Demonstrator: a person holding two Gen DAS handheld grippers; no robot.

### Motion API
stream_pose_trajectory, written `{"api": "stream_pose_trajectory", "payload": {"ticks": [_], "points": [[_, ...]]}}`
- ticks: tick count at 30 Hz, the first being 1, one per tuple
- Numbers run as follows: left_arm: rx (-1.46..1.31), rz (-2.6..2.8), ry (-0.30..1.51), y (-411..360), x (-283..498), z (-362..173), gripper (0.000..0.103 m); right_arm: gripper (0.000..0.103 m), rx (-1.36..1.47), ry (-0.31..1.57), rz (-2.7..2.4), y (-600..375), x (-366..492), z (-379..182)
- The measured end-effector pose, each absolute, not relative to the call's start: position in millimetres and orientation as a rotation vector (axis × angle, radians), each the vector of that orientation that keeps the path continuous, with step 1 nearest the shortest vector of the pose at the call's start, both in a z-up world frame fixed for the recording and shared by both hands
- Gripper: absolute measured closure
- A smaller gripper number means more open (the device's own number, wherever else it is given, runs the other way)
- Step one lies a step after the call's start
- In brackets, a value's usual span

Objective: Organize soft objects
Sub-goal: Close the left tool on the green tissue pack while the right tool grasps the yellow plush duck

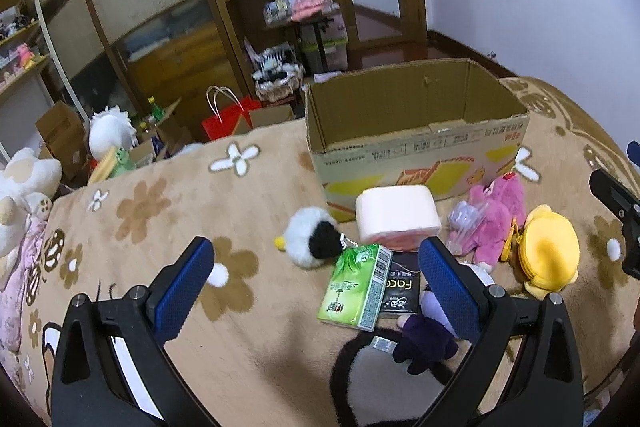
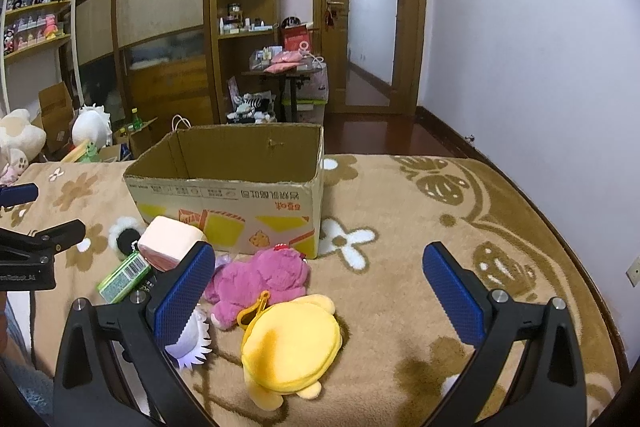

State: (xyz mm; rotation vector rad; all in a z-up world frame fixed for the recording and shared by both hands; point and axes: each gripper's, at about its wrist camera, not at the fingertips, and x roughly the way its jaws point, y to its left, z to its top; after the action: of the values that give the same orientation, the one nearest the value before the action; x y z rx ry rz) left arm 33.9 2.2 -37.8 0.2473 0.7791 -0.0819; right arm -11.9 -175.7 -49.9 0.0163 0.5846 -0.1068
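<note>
An open cardboard box (image 1: pixel 416 143) (image 2: pixel 228 187) stands on a flowered beige blanket (image 1: pixel 200 227) (image 2: pixel 400 287). In front of it lie a white-and-black plush ball (image 1: pixel 312 239) (image 2: pixel 126 237), a pale pink soft block (image 1: pixel 396 215) (image 2: pixel 170 241), a green tissue pack (image 1: pixel 356 287) (image 2: pixel 122 277), a black pack (image 1: pixel 402 293), a pink plush (image 1: pixel 496 219) (image 2: pixel 260 277), a yellow plush pouch (image 1: pixel 548 251) (image 2: pixel 292 345) and a purple-and-white plush (image 1: pixel 428 335) (image 2: pixel 190 337). My left gripper (image 1: pixel 320 287) is open above the packs. My right gripper (image 2: pixel 320 291) is open above the pink and yellow plush.
White plush toys (image 1: pixel 24 187) (image 2: pixel 20 139) sit at the blanket's left edge. Beyond the blanket are a red bag (image 1: pixel 228 123), cardboard boxes (image 1: pixel 60 135), wooden cabinets (image 2: pixel 160 27), a cluttered small table (image 2: pixel 288 67) and a door (image 2: pixel 372 15).
</note>
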Motion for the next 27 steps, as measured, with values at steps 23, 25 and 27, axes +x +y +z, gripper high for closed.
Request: {"api": "stream_pose_trajectory", "payload": {"ticks": [23, 25, 27], "points": [[0.191, -0.087, 1.087, 7, 94, -104, 0.002, 0.000, 0.035, 0.795, -0.053, -173, 26, -99], [0.187, -0.083, 1.108, 9, 97, -110, 0.002, 0.000, 0.046, 0.819, -0.046, -175, 28, -104], [0.181, -0.082, 1.132, 11, 100, -116, 0.002, 0.000, 0.049, 0.842, -0.040, -176, 31, -110]]}}
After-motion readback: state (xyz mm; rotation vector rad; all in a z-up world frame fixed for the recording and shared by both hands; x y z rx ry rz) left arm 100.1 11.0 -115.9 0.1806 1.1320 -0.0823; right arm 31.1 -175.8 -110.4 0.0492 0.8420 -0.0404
